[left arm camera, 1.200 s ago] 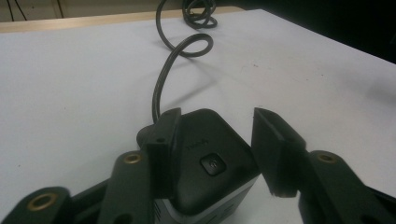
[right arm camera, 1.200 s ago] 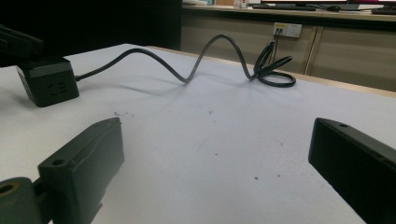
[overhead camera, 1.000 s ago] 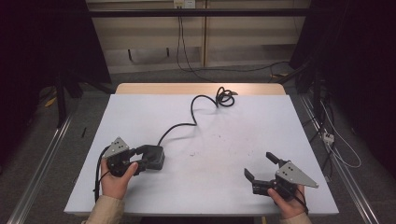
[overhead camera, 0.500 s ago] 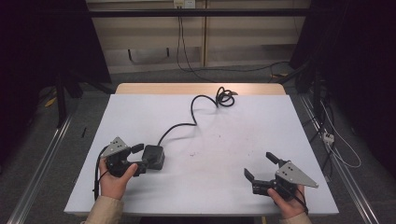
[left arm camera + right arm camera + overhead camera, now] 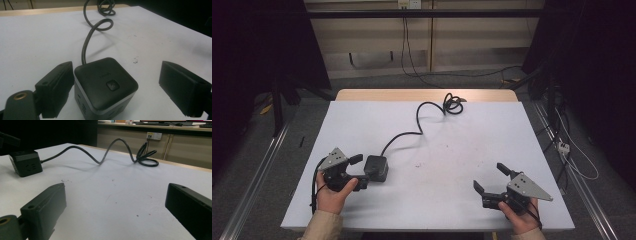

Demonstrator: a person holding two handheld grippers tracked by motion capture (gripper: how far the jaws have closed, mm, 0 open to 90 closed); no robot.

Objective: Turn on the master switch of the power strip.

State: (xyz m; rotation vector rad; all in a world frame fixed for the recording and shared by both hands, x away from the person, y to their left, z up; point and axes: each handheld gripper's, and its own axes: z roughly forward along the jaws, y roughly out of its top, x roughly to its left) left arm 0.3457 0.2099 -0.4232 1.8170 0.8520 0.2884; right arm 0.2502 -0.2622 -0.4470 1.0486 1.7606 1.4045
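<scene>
Black jaws of the left gripper point(image 5: 120, 90) stand wide apart around the cube point(image 5: 106, 86): one looks to be touching or just beside its side, the other well clear, so nothing is gripped. The cube, a socket block with a button on top, sits on the white table point(image 5: 462, 165) near the front left. Its cord point(image 5: 422, 117) snakes back to a coil at the far edge. The right gripper point(image 5: 493, 182) rests front right, jaws spread, empty, well apart from the cube. This looks like the approach to a grasp. Next, the jaws would need centring on the cube before closing squarely on both sides.
</scene>
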